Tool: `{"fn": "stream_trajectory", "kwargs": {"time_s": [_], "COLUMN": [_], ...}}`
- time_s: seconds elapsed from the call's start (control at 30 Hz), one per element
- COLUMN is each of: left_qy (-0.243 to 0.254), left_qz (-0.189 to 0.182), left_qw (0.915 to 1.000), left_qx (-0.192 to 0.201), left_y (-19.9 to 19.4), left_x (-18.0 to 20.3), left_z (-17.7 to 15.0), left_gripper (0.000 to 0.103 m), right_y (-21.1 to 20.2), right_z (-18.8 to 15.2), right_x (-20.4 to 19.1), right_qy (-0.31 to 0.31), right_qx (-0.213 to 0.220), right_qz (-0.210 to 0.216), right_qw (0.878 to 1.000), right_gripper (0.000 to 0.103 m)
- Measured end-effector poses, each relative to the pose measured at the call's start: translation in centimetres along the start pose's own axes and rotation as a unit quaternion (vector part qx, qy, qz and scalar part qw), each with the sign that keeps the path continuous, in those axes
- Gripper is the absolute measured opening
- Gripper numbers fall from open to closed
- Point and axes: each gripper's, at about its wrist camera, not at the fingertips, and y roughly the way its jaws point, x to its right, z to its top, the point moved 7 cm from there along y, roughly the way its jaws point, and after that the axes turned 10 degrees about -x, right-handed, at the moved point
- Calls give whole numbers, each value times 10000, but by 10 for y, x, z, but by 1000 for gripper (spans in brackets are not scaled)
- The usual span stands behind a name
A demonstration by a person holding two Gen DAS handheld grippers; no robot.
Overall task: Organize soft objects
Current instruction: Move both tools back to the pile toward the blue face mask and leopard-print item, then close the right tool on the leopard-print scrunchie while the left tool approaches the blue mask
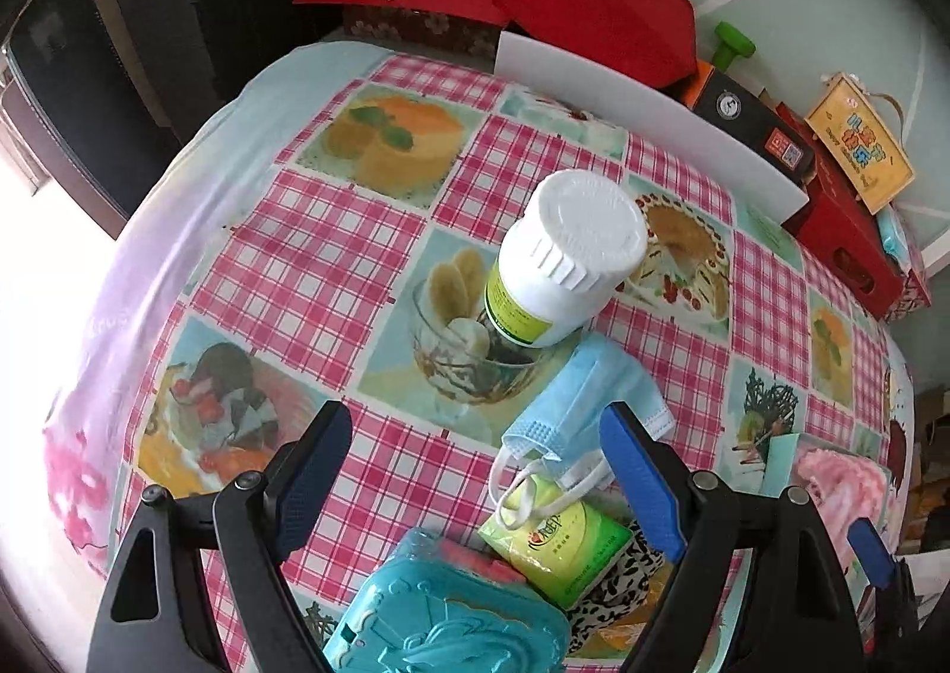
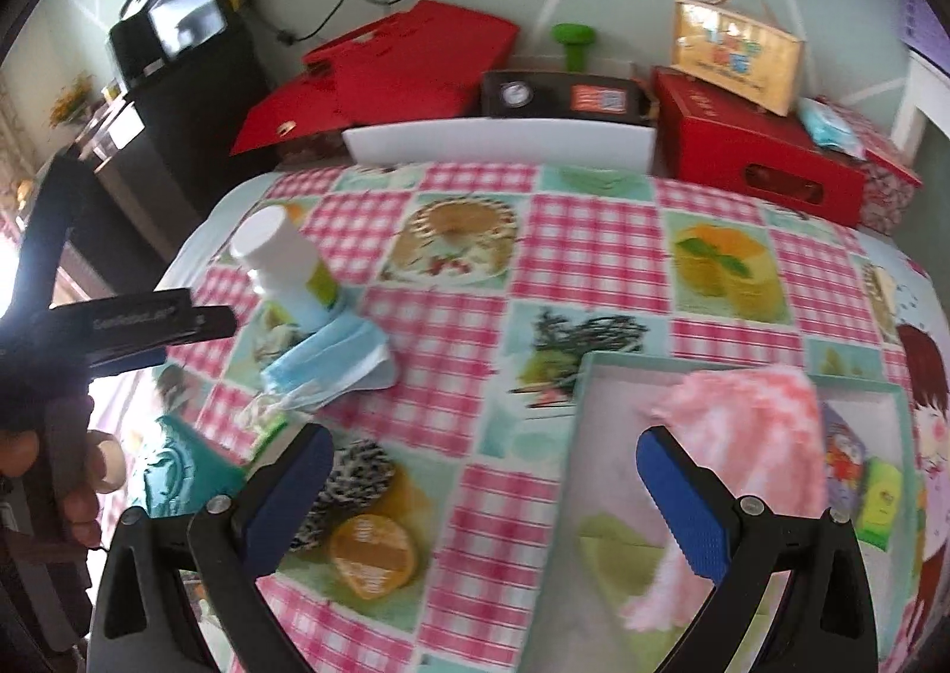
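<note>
A blue face mask (image 1: 585, 406) lies crumpled on the checked tablecloth, its white loops over a green tissue pack (image 1: 558, 545). My left gripper (image 1: 475, 435) is open and empty, the mask by its right finger. In the right wrist view the mask (image 2: 329, 361) lies left of centre. My right gripper (image 2: 484, 471) is open and empty above the table. A pink fluffy cloth (image 2: 748, 435) lies in a pale shallow box (image 2: 594, 435), behind the right finger. A black-and-white patterned soft thing (image 2: 350, 480) lies by the left finger.
A white pill bottle (image 1: 564, 257) stands behind the mask. A teal embossed box (image 1: 451, 608) sits at the near edge. Red boxes (image 2: 754, 151), a white board (image 2: 499, 145), a black box (image 2: 558, 94) and a green dumbbell line the back. An orange round object (image 2: 371, 554) lies nearby.
</note>
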Motion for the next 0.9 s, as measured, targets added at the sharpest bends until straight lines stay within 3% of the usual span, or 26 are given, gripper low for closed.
{"fn": "stream_trajectory", "kwargs": {"time_s": [0.43, 0.57, 0.9], "left_qy": [55, -14, -24], "left_qz": [-116, -125, -185], "left_qw": [9993, 9992, 9988], "left_qx": [-349, -392, -455], "left_y": [20, 23, 26], "left_x": [1, -2, -1], "left_z": [-1, -1, 1], "left_gripper": [86, 86, 86], "right_y": [46, 57, 83], "right_z": [4, 0, -24], "right_x": [-54, -65, -65], "right_qy": [-432, -639, -840], "right_qx": [-460, -568, -1106], "right_qz": [606, 689, 676], "right_qw": [9962, 9940, 9880], "right_gripper": [102, 91, 82]}}
